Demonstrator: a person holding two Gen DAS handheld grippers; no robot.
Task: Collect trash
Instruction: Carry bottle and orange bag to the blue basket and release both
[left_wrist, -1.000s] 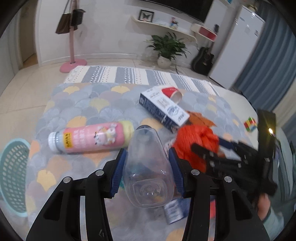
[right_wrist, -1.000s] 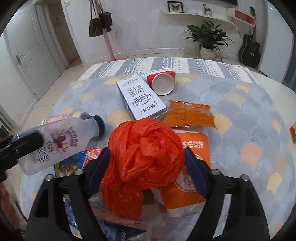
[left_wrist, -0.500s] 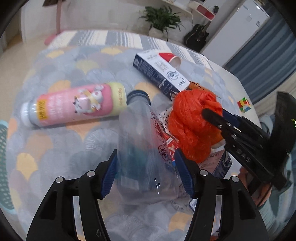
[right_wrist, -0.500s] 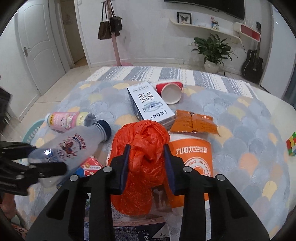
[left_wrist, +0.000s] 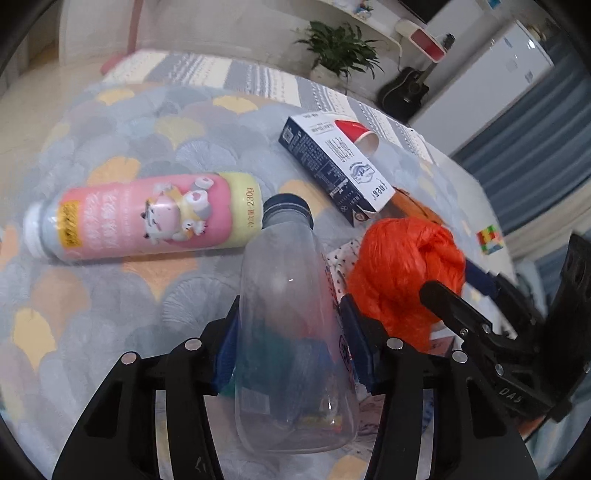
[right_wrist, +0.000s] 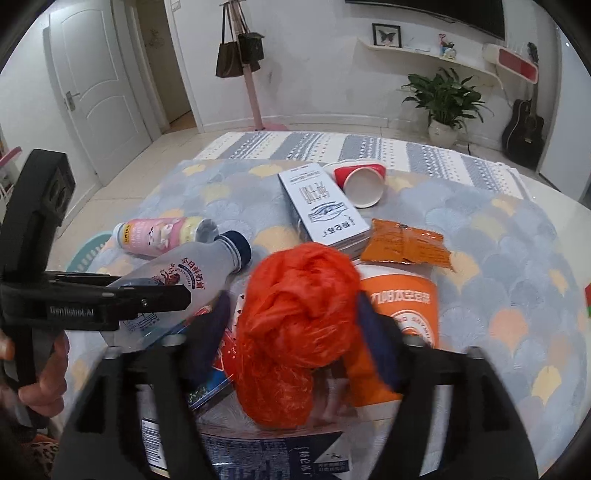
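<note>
The left gripper (left_wrist: 291, 350) is closing, its pads against a clear bottle (left_wrist: 291, 317) lying cap-away on the table (left_wrist: 155, 122). The right gripper (right_wrist: 295, 325) is opening, its pads either side of an orange bag (right_wrist: 295, 321). Beyond lie a pink bottle (left_wrist: 147, 218), a carton (right_wrist: 321, 206) and a red cup (right_wrist: 362, 182).
</note>
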